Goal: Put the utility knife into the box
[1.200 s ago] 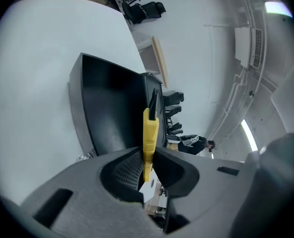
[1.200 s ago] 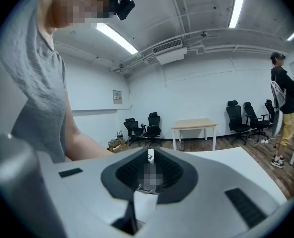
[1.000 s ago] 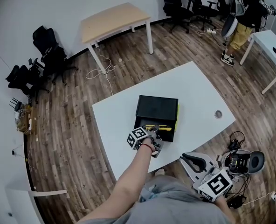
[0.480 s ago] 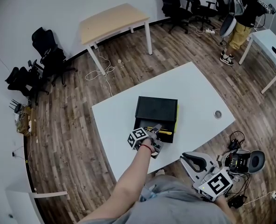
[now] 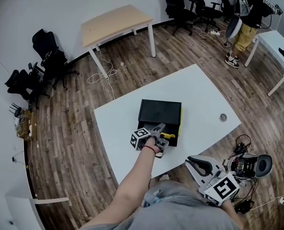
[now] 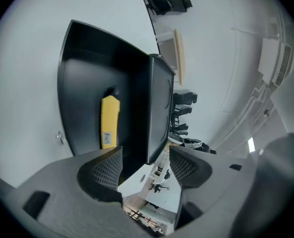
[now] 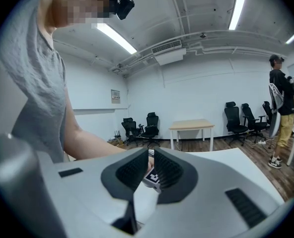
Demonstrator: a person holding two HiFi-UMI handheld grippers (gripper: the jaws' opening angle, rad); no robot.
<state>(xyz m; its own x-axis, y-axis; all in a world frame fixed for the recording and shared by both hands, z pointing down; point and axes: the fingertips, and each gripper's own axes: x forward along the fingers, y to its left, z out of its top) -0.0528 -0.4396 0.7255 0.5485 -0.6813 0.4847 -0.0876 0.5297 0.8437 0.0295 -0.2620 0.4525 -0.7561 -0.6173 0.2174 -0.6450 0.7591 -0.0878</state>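
Note:
The black box (image 5: 160,111) lies open on the white table (image 5: 199,90), its lid folded back. Inside its tray (image 6: 80,83) rests the yellow utility knife (image 5: 168,135) (image 6: 110,122), flat on the bottom. My left gripper (image 5: 161,133) (image 6: 146,165) hovers at the tray's near edge. Its jaws have just been opening and now stand wide apart with nothing between them, the knife lying free beyond the fingertips. My right gripper (image 5: 192,163) (image 7: 151,157) is held low at my right side, off the table, its jaws together and holding nothing.
A small round object (image 5: 222,117) sits near the table's right edge. Cabled equipment (image 5: 250,166) lies on the floor by my right side. A wooden table (image 5: 115,23), office chairs (image 5: 185,1) and a standing person (image 5: 247,13) are farther off.
The left jaws have opened and let go of the yellow knife, which now lies in the box tray. The left gripper has rolled slightly. The right gripper has not moved.

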